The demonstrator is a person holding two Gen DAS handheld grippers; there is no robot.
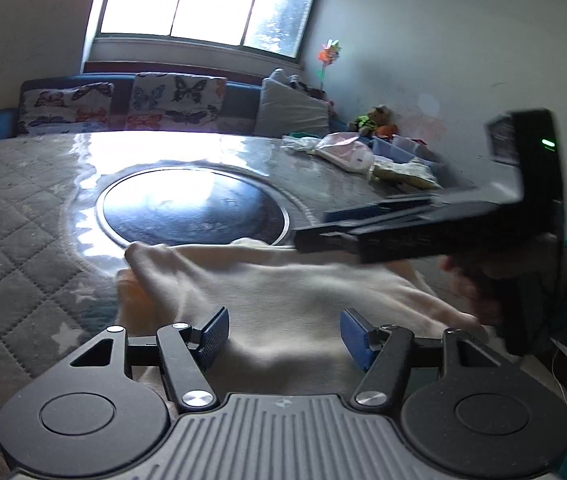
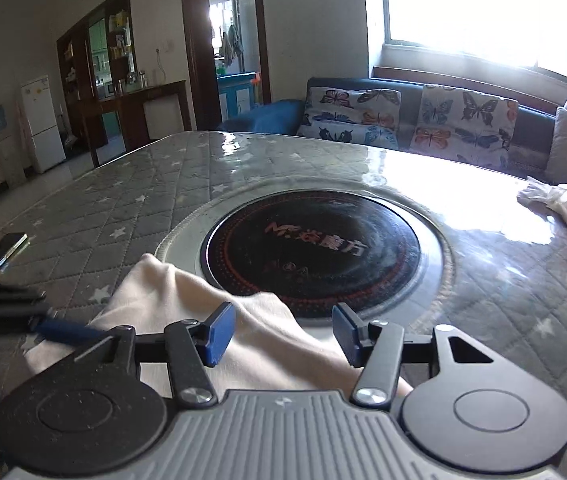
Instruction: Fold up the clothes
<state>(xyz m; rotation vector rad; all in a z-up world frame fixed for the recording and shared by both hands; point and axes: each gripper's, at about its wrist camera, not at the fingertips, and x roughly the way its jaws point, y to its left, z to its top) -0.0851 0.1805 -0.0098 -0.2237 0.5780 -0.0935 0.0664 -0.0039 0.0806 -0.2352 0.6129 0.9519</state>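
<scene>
Two grippers are over a cream cloth [image 1: 267, 280] that lies on the near part of the table [image 1: 23, 200], with its far edge touching the rim of the round black hob [image 1: 191, 208] set in the table top. The left gripper [image 1: 284, 334] is open wide, its blue pads apart and nothing between them; the cloth is under it. The right gripper [image 2: 282, 332] is also open wide and holds nothing, and the cloth passes below its fingers. In the left view the right gripper [image 1: 403, 232] comes in from the right side, blurred, and covers the far right part of the cloth. A hand [image 1: 471, 276] with a teal sleeve holds it.

On the far right of the table lie plastic bags [image 1: 343, 148] and some pink and yellow packets, not clear enough to name. A phone [image 2: 5, 250] lies at the left edge of the table. Behind the table stands a blue sofa [image 2: 267, 114] with butterfly cushions [image 2: 463, 120], and a bright window [image 1: 203, 0] is above it. The near edge of the cloth is hidden under both tools. The glare on the table top hides the pattern near the sofa.
</scene>
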